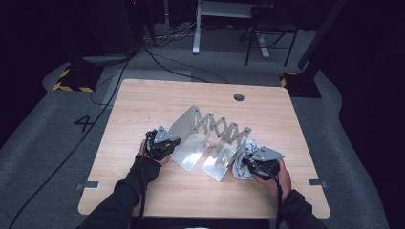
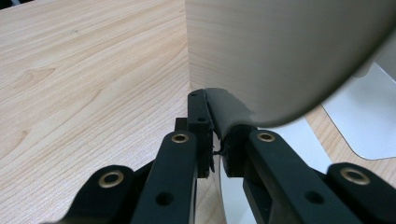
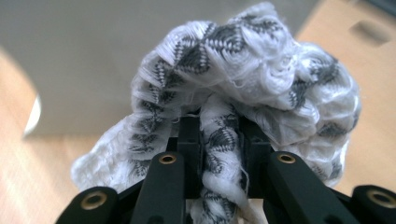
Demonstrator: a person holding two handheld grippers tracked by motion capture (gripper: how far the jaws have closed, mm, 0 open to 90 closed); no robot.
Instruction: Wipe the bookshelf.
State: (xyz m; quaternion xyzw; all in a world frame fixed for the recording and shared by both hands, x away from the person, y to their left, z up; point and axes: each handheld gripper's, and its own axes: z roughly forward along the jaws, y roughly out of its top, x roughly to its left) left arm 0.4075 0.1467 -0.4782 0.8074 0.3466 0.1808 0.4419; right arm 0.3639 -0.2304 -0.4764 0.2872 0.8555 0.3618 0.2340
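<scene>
Right gripper view: right gripper [image 3: 219, 140] is clamped on a bunched white-and-grey knitted cloth [image 3: 243, 74]. Jaws are narrow, a fold of the knit pinched between them, the rest of the cloth bulging up and over the tips. Grey metal plate [image 3: 116, 56] sits just behind the cloth.

High view: cloth [image 1: 245, 155] sits near the right part of the tabletop [image 1: 143, 100], toward the near edge, against the right end plate [image 1: 219, 162] of an expanding metal book rack [image 1: 210, 136]. Right gripper [image 1: 248, 164] is at the cloth, the person's right hand [image 1: 274, 179] behind it.

Left gripper view: left gripper [image 2: 215, 135] is nearly closed on the lower curved edge of the rack's left end plate [image 2: 280, 56]. Plate edge is held between the jaws, only a thin gap visible below it. The plate's polished face mirrors the wood grain. Flat foot of the rack [image 2: 364, 121] lies on the table to the right.

High view: left gripper [image 1: 174, 141] meets the left end plate [image 1: 188, 126] around the middle of the tabletop, left hand [image 1: 153, 152] behind it. Scissor lattice [image 1: 224, 128] joins the two plates, partly stretched. Round cable hole [image 1: 239, 97] sits near the far edge.

Writing: a "4" marked on the floor [image 1: 83, 123] off the left edge of the table. No readable labels on the rack, cloth or grippers.
</scene>
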